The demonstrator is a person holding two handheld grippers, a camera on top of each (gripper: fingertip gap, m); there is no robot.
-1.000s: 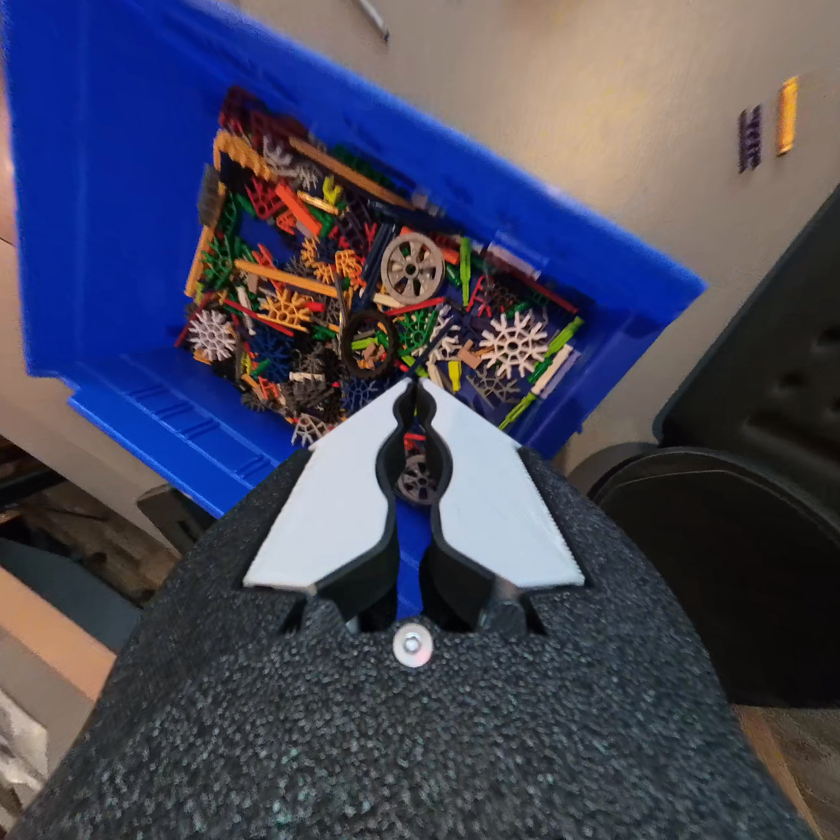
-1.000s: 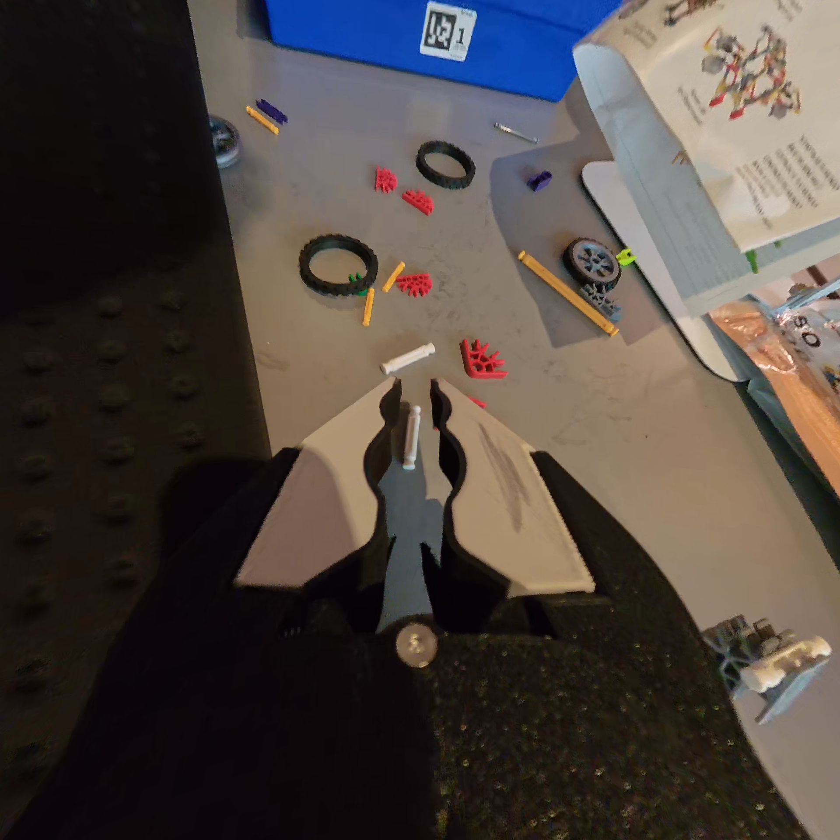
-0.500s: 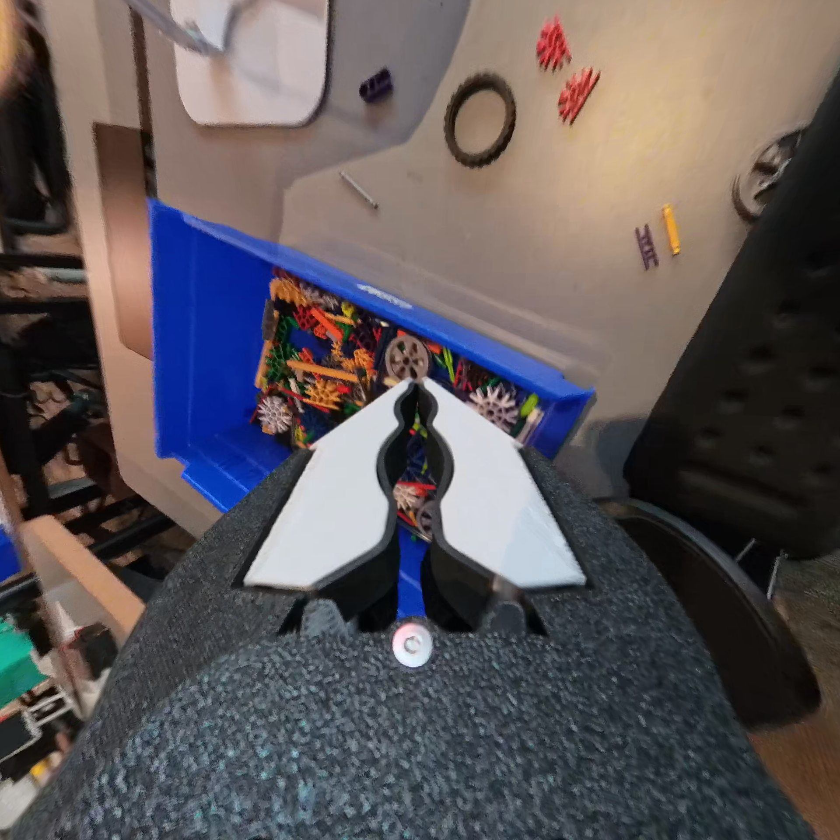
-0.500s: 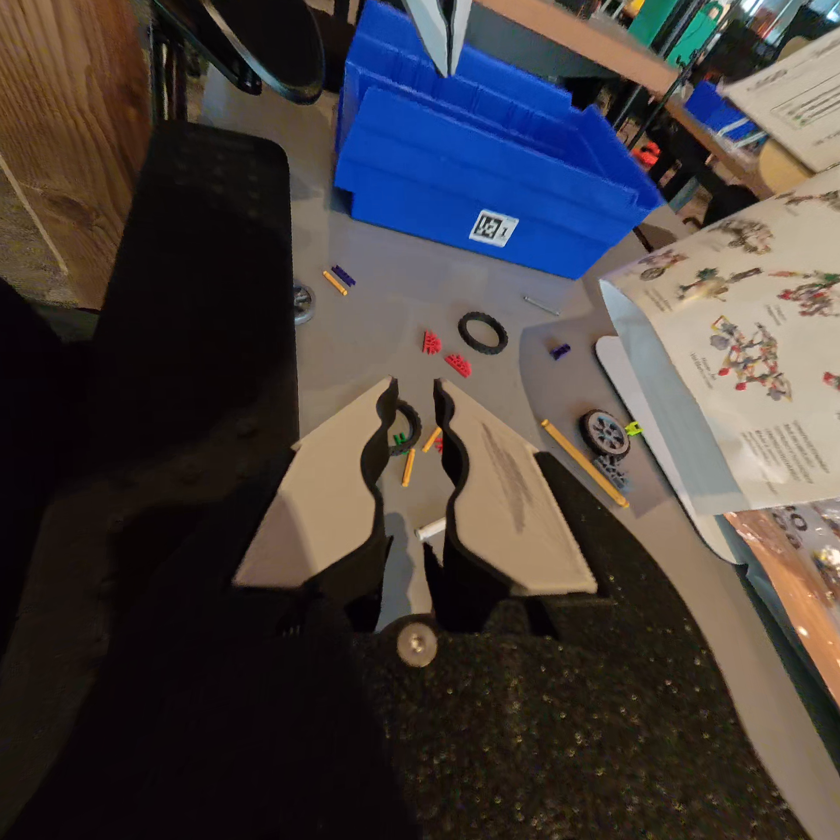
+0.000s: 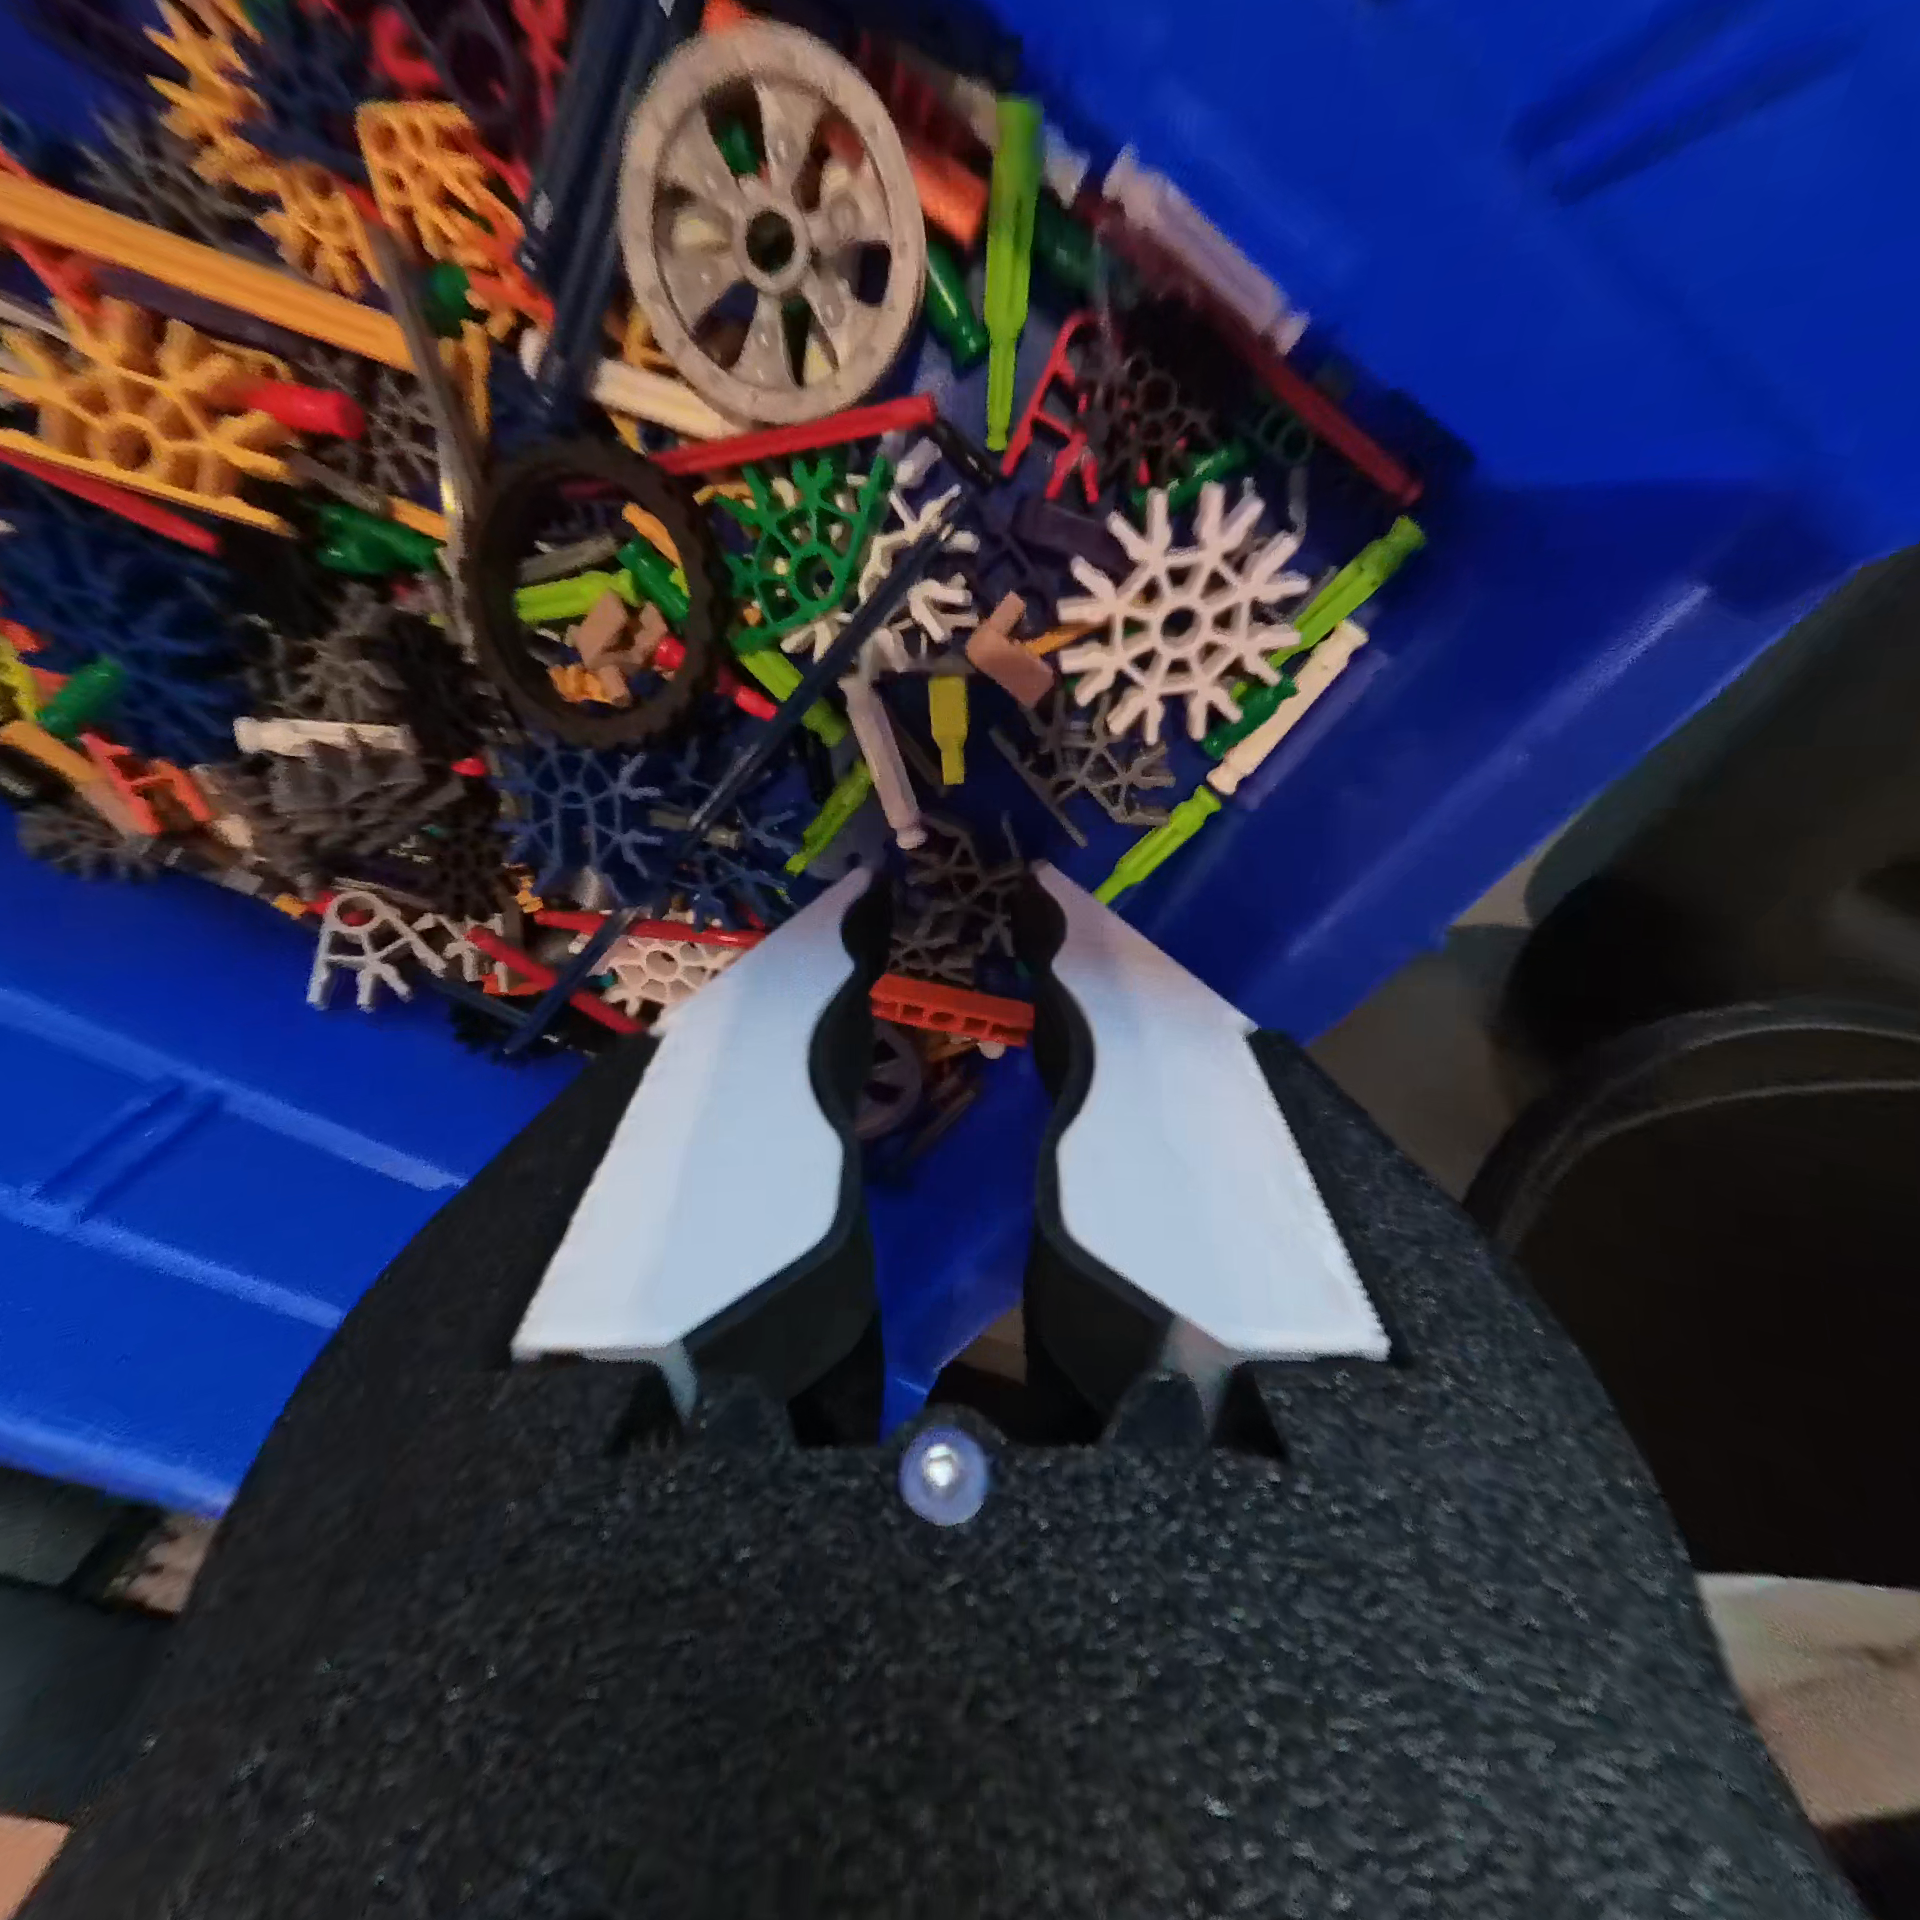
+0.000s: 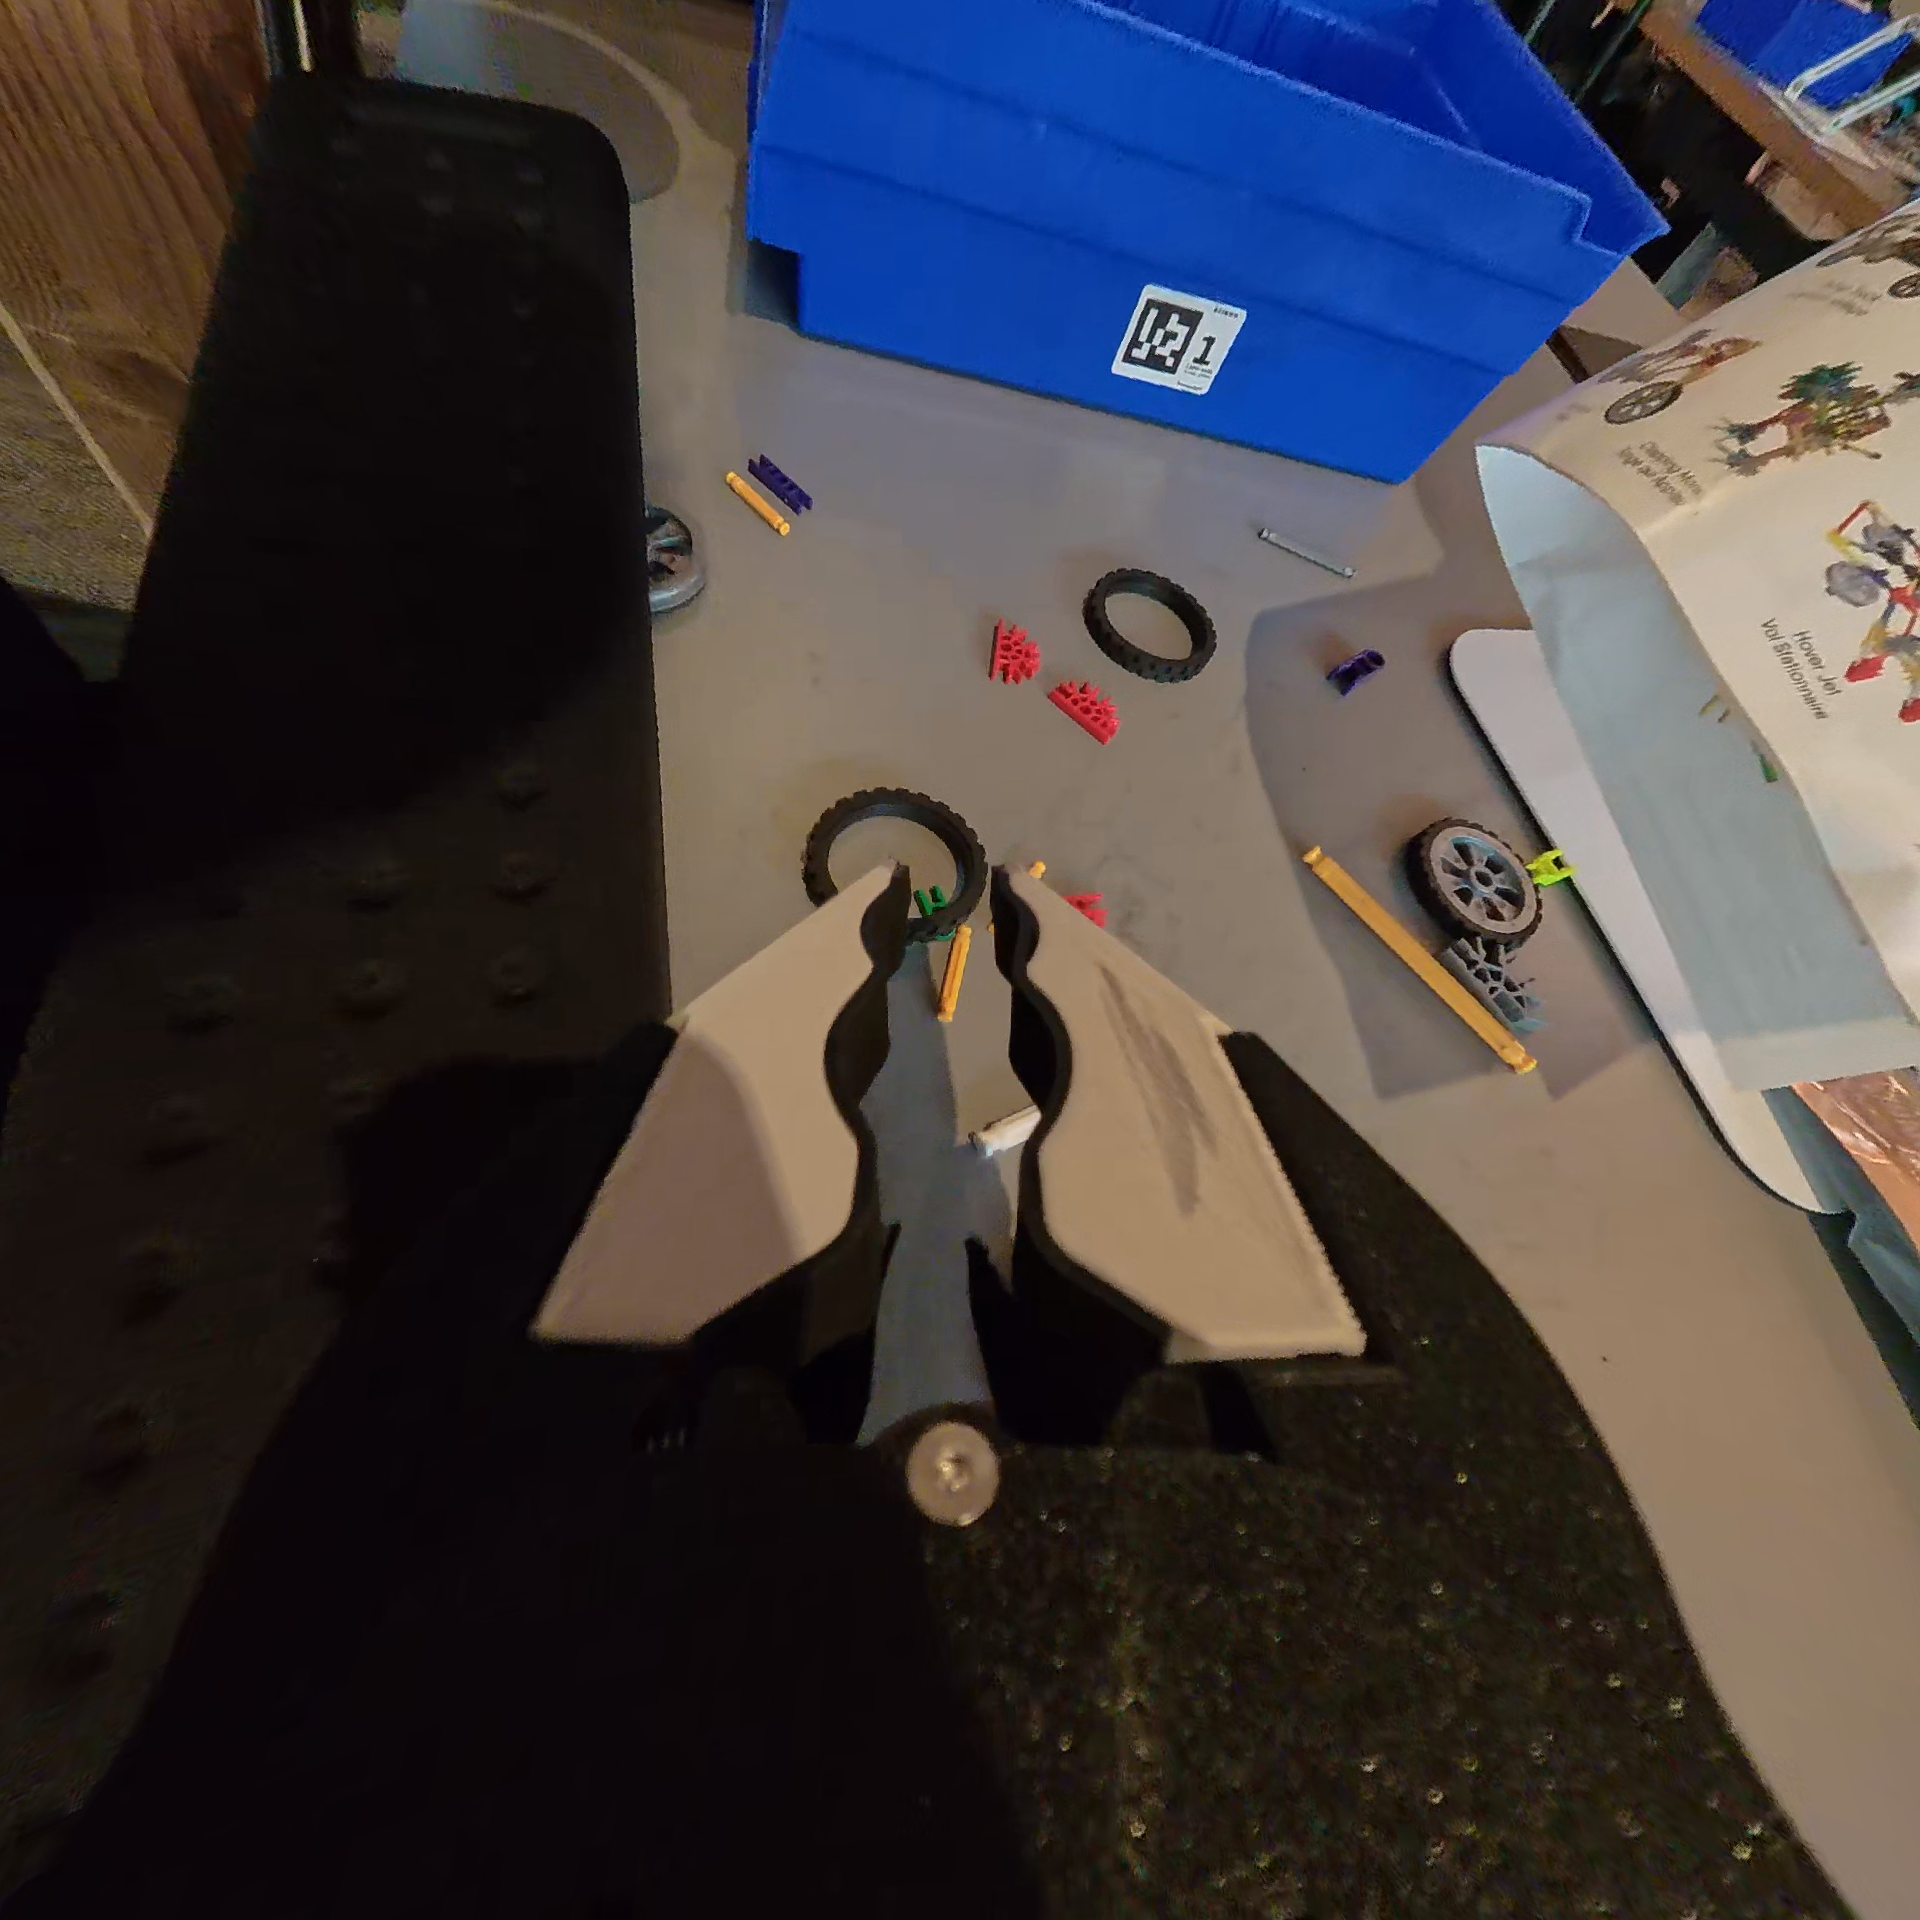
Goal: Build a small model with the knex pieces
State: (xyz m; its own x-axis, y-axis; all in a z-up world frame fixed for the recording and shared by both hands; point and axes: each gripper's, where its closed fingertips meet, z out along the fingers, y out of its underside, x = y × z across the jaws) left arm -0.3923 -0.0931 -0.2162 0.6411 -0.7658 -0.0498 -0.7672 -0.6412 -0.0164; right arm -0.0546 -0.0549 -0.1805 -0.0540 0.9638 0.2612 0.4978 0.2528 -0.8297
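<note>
Left gripper (image 5: pixel 951 883) hangs over the near corner of the blue bin (image 5: pixel 208 1195), jaws apart and holding nothing, tips just above a dark grey connector (image 5: pixel 961 904) in the pile. Right gripper (image 6: pixel 945 883) is part open and empty too, above the bench (image 6: pixel 1351 1351); a yellow rod (image 6: pixel 953 971) lies lengthwise between its fingers, black tyre (image 6: pixel 894 862) just past the tips

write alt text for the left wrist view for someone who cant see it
The open left gripper hangs empty just above a blue bin heaped with small colourful construction-toy rods and connectors. A grey spoked wheel, a black tyre and a white snowflake connector lie on the pile.
</note>
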